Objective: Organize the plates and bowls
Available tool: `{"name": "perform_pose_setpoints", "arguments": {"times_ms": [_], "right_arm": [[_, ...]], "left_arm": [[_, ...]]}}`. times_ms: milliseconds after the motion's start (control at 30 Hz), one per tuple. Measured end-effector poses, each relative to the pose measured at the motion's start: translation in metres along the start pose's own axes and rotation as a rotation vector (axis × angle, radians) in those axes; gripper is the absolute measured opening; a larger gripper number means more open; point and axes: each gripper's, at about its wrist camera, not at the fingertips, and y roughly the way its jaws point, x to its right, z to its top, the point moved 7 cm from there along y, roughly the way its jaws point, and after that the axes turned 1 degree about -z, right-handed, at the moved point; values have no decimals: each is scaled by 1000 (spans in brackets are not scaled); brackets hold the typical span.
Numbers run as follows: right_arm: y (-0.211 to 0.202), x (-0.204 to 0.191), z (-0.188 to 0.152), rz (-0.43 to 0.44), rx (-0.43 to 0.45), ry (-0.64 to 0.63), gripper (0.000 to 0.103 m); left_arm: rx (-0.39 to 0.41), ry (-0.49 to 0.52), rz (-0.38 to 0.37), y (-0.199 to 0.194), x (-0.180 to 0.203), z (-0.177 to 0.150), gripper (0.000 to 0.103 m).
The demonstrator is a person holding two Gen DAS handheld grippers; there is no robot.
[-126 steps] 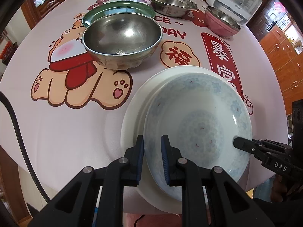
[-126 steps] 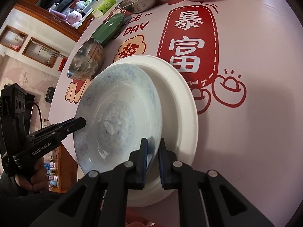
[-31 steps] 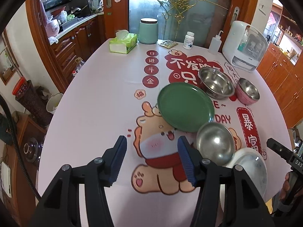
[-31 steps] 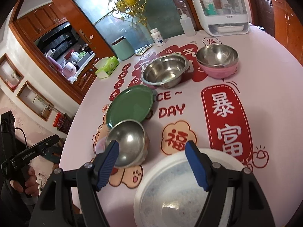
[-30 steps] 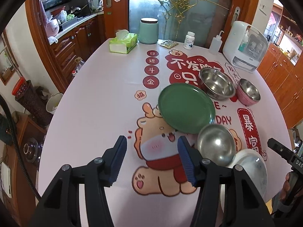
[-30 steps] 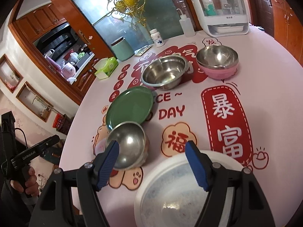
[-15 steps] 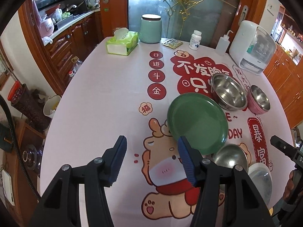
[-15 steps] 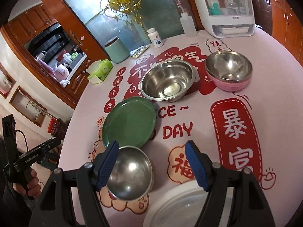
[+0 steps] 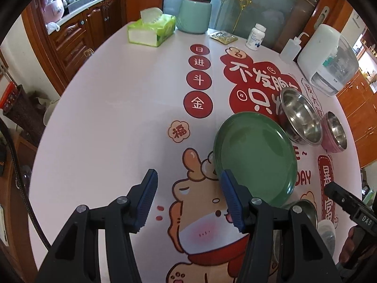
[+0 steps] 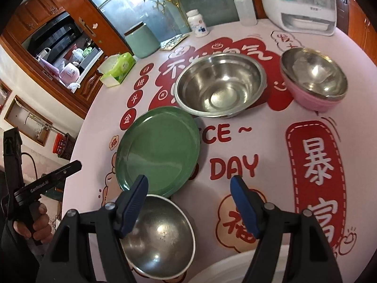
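Observation:
A green plate [image 9: 256,158] [image 10: 157,151] lies mid-table on the printed cloth. Behind it stand a wide steel bowl [image 10: 220,88] [image 9: 300,115] and a pink bowl with a steel bowl nested in it [image 10: 314,80] [image 9: 334,135]. A smaller steel bowl [image 10: 157,238] [image 9: 304,211] sits in front of the green plate, and a white plate's rim [image 10: 235,268] shows at the near edge. My left gripper [image 9: 188,197] hangs open and empty, just left of the green plate. My right gripper [image 10: 189,202] is open and empty above the small steel bowl's far rim.
At the table's far end stand a tissue box [image 9: 150,31], a mint canister [image 9: 194,14], a pill bottle [image 9: 255,37], a squeeze bottle [image 9: 291,48] and a white appliance [image 9: 328,59]. Wooden cabinets line the left wall. A hand [image 10: 35,224] grips the other tool's handle.
Both grippers have advanced over the table and dropped lower; the green plate and steel bowls now look larger and nearer. The white plate has slid almost out of both views. Jaws unchanged.

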Motion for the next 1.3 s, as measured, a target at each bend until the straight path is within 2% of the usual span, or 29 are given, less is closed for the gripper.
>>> {"name": "perform_pose_setpoints", "arguments": {"times_ms": [467, 600, 667, 800, 967, 1133, 1167, 1267, 1300], "right_arm": [[44, 14, -1, 111, -44, 122, 71], [54, 15, -3, 115, -59, 131, 61], [58, 15, -4, 122, -67, 148, 52], [65, 14, -4, 122, -81, 144, 44], [71, 11, -4, 127, -90, 133, 33], [75, 7, -3, 132, -96, 120, 26], [76, 6, -4, 134, -97, 119, 24], [77, 5, -4, 137, -96, 112, 21], [77, 5, -3, 138, -96, 111, 20]], "left_arm": [[-61, 25, -78, 47, 22, 0, 55], [-85, 30, -90, 61, 27, -1, 55], [-92, 35, -100, 65, 28, -2, 55], [-99, 47, -134, 72, 35, -2, 55], [-106, 64, -139, 79, 40, -2, 55], [-103, 62, -151, 84, 43, -2, 55], [-104, 61, -150, 85, 42, -3, 54], [-115, 55, -155, 88, 42, -4, 41], [-119, 49, -160, 89, 42, -4, 41]]}}
